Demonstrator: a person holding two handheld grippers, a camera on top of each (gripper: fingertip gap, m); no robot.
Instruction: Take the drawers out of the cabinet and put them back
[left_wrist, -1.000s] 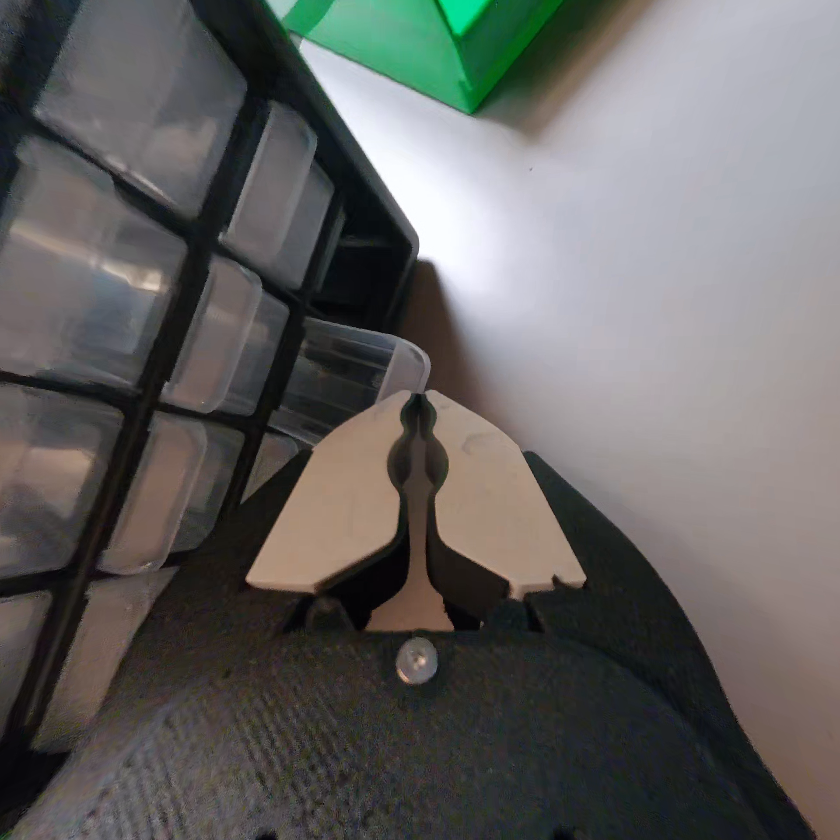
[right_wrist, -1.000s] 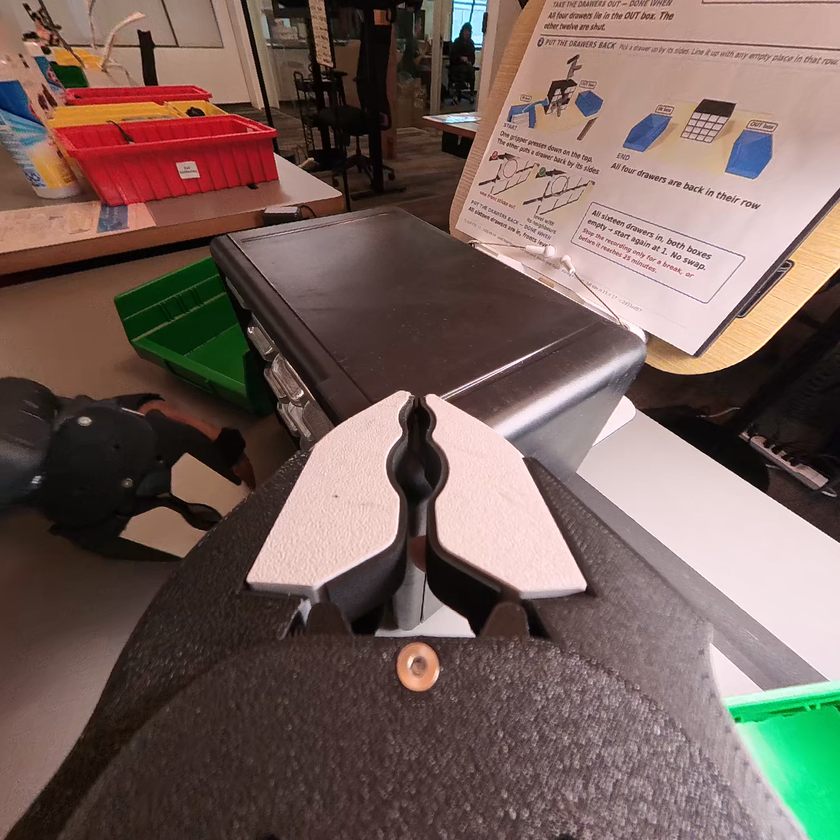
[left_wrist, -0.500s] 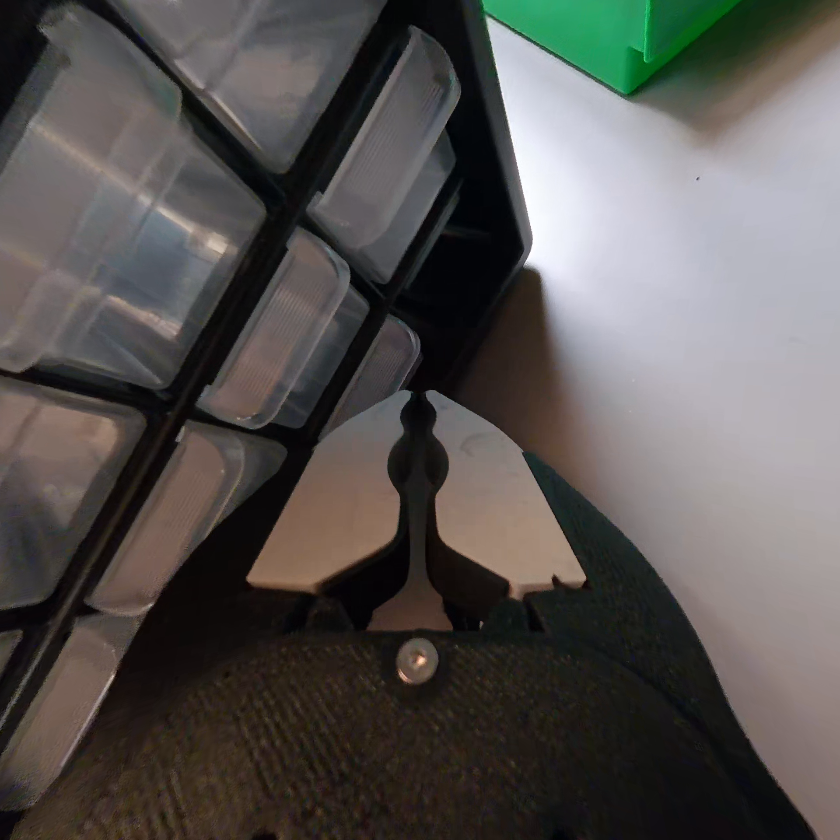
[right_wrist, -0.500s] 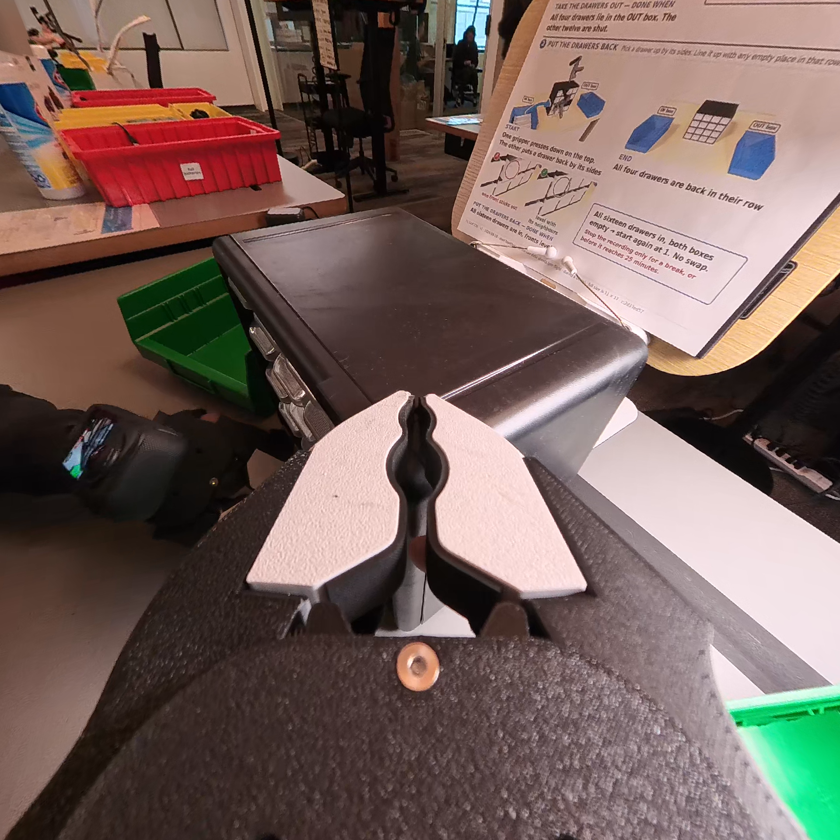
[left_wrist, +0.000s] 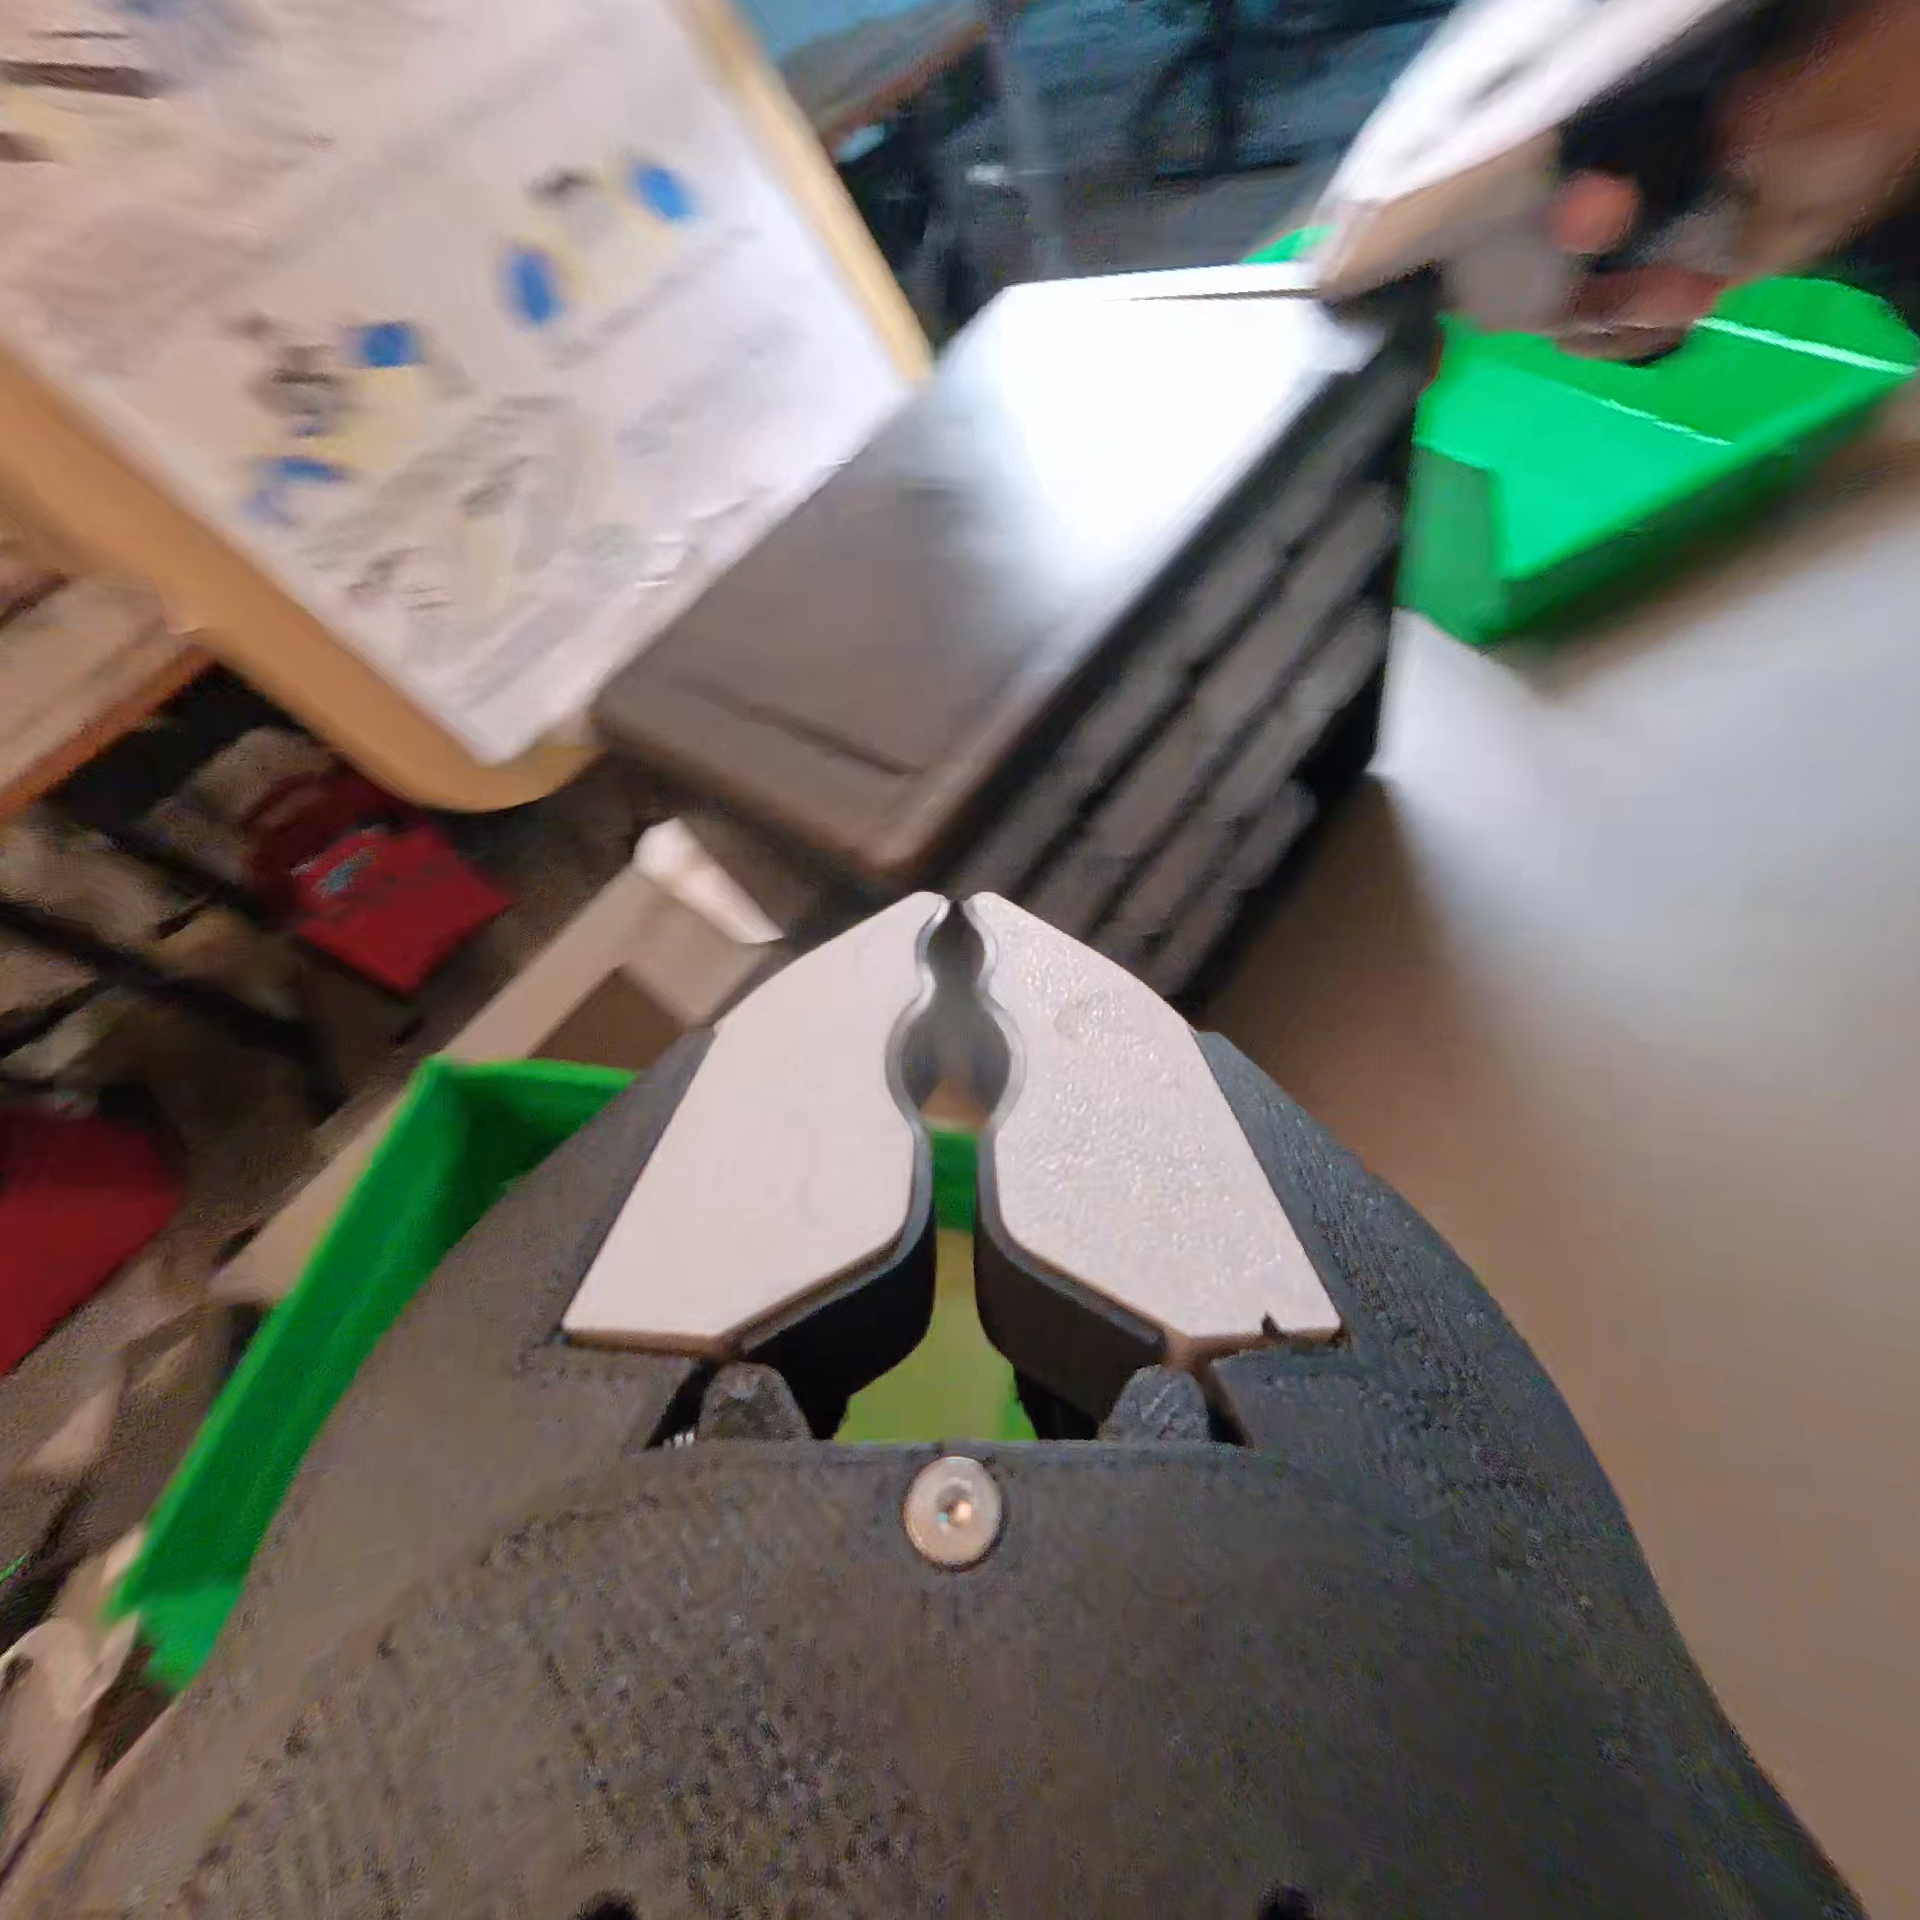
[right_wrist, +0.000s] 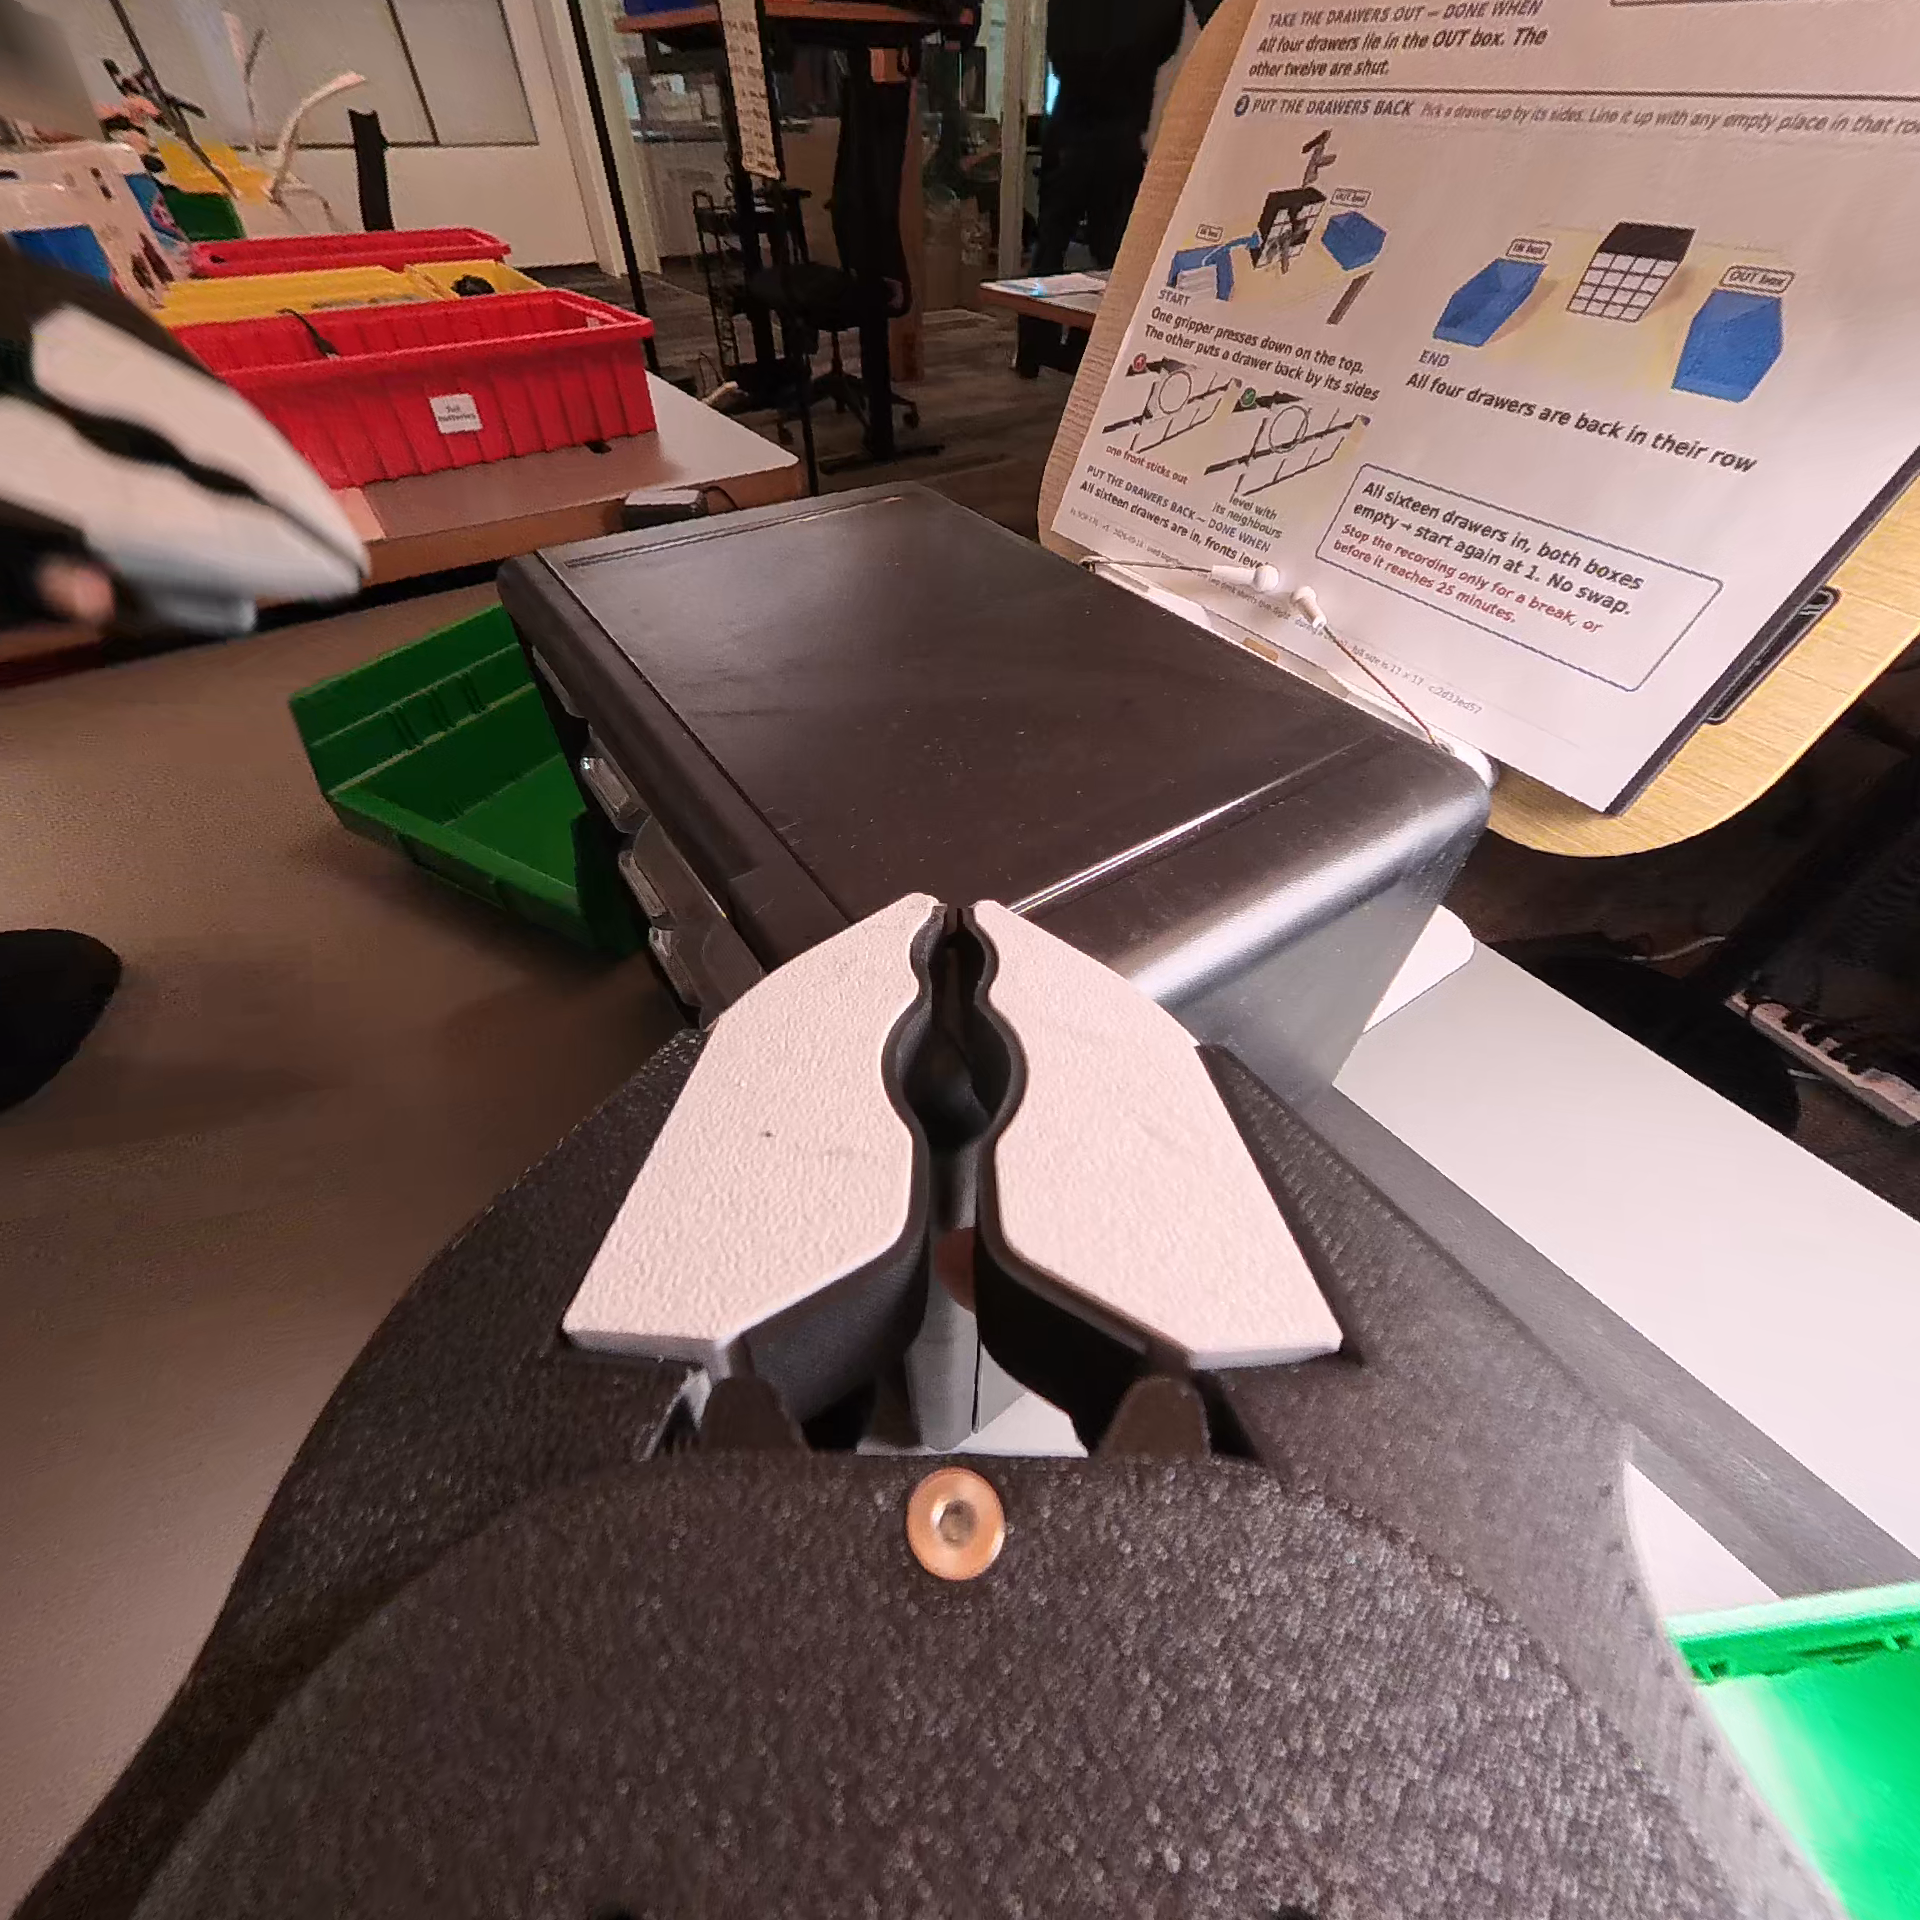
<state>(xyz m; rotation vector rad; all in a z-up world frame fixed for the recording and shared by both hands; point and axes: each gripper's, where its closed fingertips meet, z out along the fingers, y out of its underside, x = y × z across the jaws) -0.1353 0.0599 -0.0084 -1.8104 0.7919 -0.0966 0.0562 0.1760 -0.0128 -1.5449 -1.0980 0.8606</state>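
The black cabinet (right_wrist: 987, 707) stands on the table, and a few clear drawer fronts (right_wrist: 634, 831) show along its left face. My right gripper (right_wrist: 956, 914) is shut and empty, its tips at the near corner of the cabinet top. My left gripper (left_wrist: 956, 914) is shut and empty, held in the air away from the cabinet (left_wrist: 935, 582), whose drawer fronts (left_wrist: 1226, 748) look blurred and level. The left gripper also shows raised at the upper left of the right wrist view (right_wrist: 156, 478). The right gripper shows at the cabinet's far corner in the left wrist view (left_wrist: 1455, 177).
A green bin (right_wrist: 447, 769) sits beside the cabinet's far side, under the left gripper in its own view (left_wrist: 343, 1299). Another green bin (right_wrist: 1808, 1714) is at my lower right, also visible in the left wrist view (left_wrist: 1610, 468). An instruction board (right_wrist: 1507, 364) leans behind the cabinet. Red trays (right_wrist: 436, 384) stand on a far table.
A drawer that stuck out at the cabinet's lower corner went in level under the left gripper. The left gripper then lifted up and away from the drawer fronts. The right gripper stayed put.
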